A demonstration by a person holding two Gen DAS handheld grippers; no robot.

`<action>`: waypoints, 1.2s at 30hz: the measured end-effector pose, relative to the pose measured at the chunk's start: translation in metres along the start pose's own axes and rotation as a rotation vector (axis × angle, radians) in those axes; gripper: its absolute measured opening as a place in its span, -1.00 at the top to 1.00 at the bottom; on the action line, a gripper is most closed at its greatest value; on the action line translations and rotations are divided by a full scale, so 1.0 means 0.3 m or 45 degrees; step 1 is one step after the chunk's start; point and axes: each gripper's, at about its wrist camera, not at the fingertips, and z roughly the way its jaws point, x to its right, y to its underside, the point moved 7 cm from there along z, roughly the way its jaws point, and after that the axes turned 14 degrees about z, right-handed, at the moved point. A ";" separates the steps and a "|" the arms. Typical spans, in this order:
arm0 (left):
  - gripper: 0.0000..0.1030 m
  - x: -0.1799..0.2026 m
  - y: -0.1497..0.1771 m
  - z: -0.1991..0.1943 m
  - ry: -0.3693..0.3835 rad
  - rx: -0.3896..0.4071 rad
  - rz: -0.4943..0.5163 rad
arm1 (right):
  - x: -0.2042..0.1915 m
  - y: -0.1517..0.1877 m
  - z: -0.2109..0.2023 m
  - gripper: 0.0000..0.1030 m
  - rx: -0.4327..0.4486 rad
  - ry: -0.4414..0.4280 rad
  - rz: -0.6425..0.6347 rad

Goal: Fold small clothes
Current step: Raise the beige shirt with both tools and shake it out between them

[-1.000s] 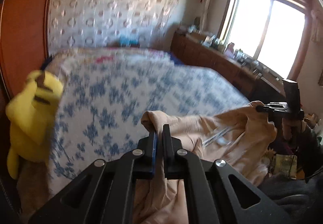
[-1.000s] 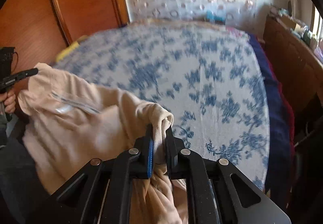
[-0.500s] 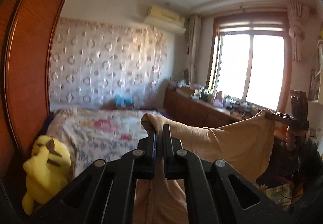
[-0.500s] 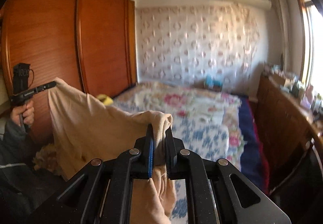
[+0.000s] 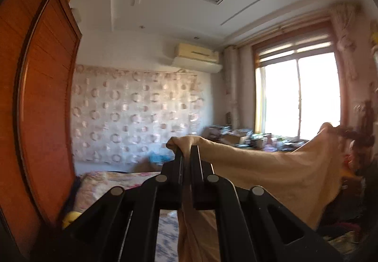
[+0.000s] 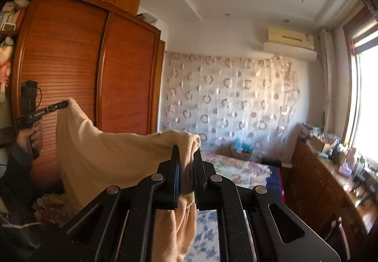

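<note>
**Garment held raised between both grippers**

Change from earlier frames: one second ago both cameras pointed down at the bed and the garment sagged near the quilt. Both cameras now point higher, showing ceiling and wall, and the garment hangs clear of the bed, spread more taut between the grippers.

Left gripper (image 5: 186,155): fingers pressed together, pinching one upper corner of the beige garment (image 5: 271,172). Cloth bunches over the fingertips and hangs down between the finger bases.

Right gripper (image 6: 187,155): fingers closed on the opposite upper corner of the garment (image 6: 101,155). A fold drapes over the tips and a length hangs below.

Left view only: the window (image 5: 297,96) appears head-on, with the right gripper (image 5: 349,133) blurred at the garment's far edge. A yellow toy (image 5: 70,217) shows at the lower left beside the bed (image 5: 113,181).

Right view only: the wardrobe (image 6: 70,78) fills the left side, and the left gripper (image 6: 60,105) is sharp, its hand (image 6: 32,137) visible beneath. A cluttered counter (image 6: 330,167) runs under the window.
</note>
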 end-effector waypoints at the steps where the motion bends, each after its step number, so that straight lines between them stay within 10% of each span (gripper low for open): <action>1: 0.97 -0.012 0.004 0.040 -0.011 -0.027 -0.003 | 0.010 -0.026 0.036 0.88 -0.004 0.022 -0.017; 9: 0.96 -0.130 0.264 0.518 -0.122 -0.321 0.032 | 0.272 -0.039 0.494 0.88 -0.175 0.202 0.006; 19: 0.95 -0.136 0.848 1.037 -0.059 -0.707 0.017 | 0.651 0.426 1.170 0.88 -0.478 0.346 0.102; 36: 0.60 -0.117 1.124 1.275 0.165 -0.983 -0.010 | 0.914 0.897 1.562 0.86 -0.830 0.413 0.256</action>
